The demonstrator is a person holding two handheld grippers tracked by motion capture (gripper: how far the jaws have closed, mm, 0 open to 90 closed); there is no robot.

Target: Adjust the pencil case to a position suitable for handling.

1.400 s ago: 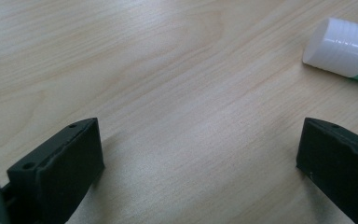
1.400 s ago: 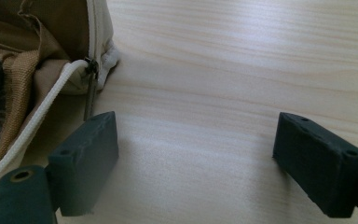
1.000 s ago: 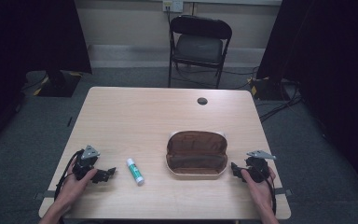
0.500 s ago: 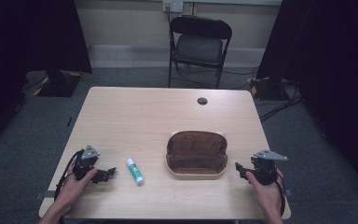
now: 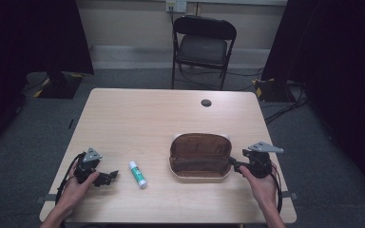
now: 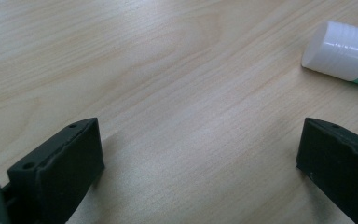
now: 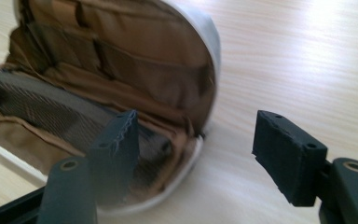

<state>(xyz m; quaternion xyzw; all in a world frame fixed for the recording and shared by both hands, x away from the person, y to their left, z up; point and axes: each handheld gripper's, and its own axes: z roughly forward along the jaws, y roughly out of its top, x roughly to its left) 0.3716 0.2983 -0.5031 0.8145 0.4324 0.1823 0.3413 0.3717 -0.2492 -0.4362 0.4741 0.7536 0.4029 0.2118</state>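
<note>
An open brown pouch (image 5: 199,156) with a pale rim lies on the wooden table (image 5: 161,118), its lined inside facing up. My right gripper (image 5: 233,163) is at its right end, open. In the right gripper view the pouch (image 7: 107,84) is close up: the gripper (image 7: 198,135) straddles its rim, one jaw over the lining and the other over bare table. A white glue stick (image 5: 137,174) lies left of the pouch. My left gripper (image 5: 108,176) rests just left of it, open. The left gripper view has that gripper (image 6: 200,158) wide open over bare wood, the glue stick (image 6: 342,51) beyond it.
A small black round grommet (image 5: 206,102) sits in the table's far half. A black folding chair (image 5: 202,45) stands behind the table. Cables lie on the grey floor to the right.
My right gripper has moved slightly forward and in toward the pouch's right end. The left gripper, glue stick and pouch have stayed put.
</note>
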